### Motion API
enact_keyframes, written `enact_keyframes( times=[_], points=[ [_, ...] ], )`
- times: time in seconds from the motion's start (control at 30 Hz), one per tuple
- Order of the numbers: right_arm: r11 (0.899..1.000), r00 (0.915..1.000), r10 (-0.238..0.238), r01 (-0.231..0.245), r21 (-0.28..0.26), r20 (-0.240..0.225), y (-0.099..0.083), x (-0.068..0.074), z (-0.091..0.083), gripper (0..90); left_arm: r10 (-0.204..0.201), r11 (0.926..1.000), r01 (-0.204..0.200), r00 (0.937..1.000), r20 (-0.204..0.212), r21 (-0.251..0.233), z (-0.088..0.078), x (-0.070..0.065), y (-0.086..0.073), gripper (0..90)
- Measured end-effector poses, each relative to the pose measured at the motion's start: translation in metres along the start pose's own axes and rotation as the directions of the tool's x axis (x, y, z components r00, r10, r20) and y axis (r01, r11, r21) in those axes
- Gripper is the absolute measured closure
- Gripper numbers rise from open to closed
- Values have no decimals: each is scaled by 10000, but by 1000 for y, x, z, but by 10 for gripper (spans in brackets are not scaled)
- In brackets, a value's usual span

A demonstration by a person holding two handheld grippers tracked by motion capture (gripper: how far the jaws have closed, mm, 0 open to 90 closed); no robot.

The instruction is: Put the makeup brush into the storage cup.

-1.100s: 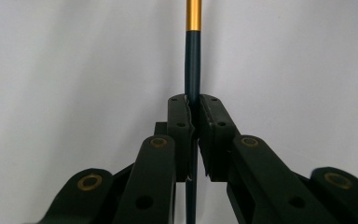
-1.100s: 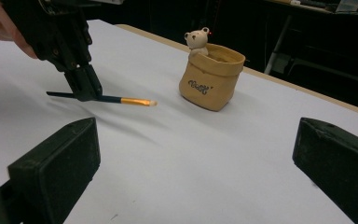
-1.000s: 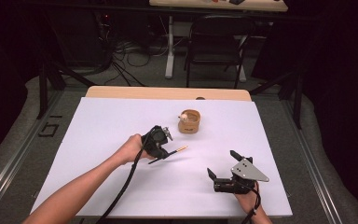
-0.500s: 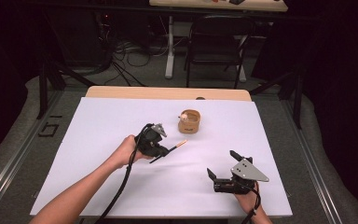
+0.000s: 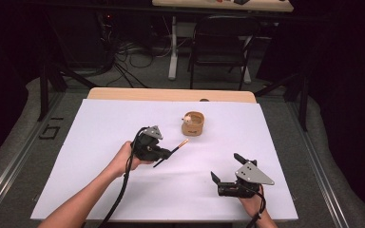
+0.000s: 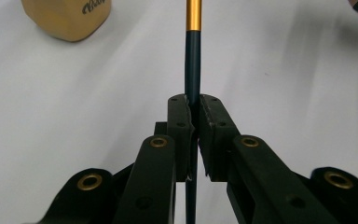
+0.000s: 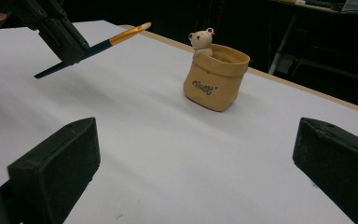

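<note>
pot (image 5: 193, 124) behind pen (image 5: 172, 151) – table (image 5: 100, 142) beneath

Dark gold-tipped pen (image 6: 192, 56) clamped above table, tip toward tan bear pot (image 5: 193, 123).

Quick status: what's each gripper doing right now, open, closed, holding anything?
Left gripper: closed on the pen, held off the table.
Right gripper: open, holding nothing.

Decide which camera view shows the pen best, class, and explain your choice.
The right gripper view: it shows the whole pen side-on, dark shaft and gold end, clamped in the left gripper above the table. The left gripper view shows part of its shaft between the jaws. In the high view it is tiny.
</note>
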State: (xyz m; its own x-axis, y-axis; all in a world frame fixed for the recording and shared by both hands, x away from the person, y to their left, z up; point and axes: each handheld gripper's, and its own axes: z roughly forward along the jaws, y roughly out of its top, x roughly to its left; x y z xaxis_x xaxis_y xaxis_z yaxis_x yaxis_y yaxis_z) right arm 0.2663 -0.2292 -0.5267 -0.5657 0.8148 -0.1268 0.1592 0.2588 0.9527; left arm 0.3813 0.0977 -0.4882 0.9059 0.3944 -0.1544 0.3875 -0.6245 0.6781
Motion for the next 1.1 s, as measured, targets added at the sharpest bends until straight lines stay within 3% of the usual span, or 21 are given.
enact_keyframes(
  times=[0.27,0.5,0.7,0.83,0.97,1.1],
  points=[
    [9999,9997,98,-100,-72,-234,0,1,1,0,-61,9970,71,9999,138,-767,-3,-5,-10,836],
    [9997,9985,228,-223,99,-497,-1,1,3,0,-436,9888,416,9990,-106,-1436,-2,-7,-21,836],
    [9986,9956,417,-388,360,-839,0,2,5,0,-551,9845,496,9981,-282,-1681,-3,-7,-24,837],
    [9955,9839,777,-677,669,-1608,2,4,8,0,-689,9786,567,9961,-551,-1979,-5,-7,-26,836],
    [9907,9697,1288,-1164,711,-2076,5,8,14,0,-779,9742,655,9957,-497,-2161,-4,-8,-26,836],
    [9871,9670,1519,-1381,805,-2045,11,10,15,0,-773,9711,629,9956,-537,-2300,-4,-10,-26,836]
  ],
)
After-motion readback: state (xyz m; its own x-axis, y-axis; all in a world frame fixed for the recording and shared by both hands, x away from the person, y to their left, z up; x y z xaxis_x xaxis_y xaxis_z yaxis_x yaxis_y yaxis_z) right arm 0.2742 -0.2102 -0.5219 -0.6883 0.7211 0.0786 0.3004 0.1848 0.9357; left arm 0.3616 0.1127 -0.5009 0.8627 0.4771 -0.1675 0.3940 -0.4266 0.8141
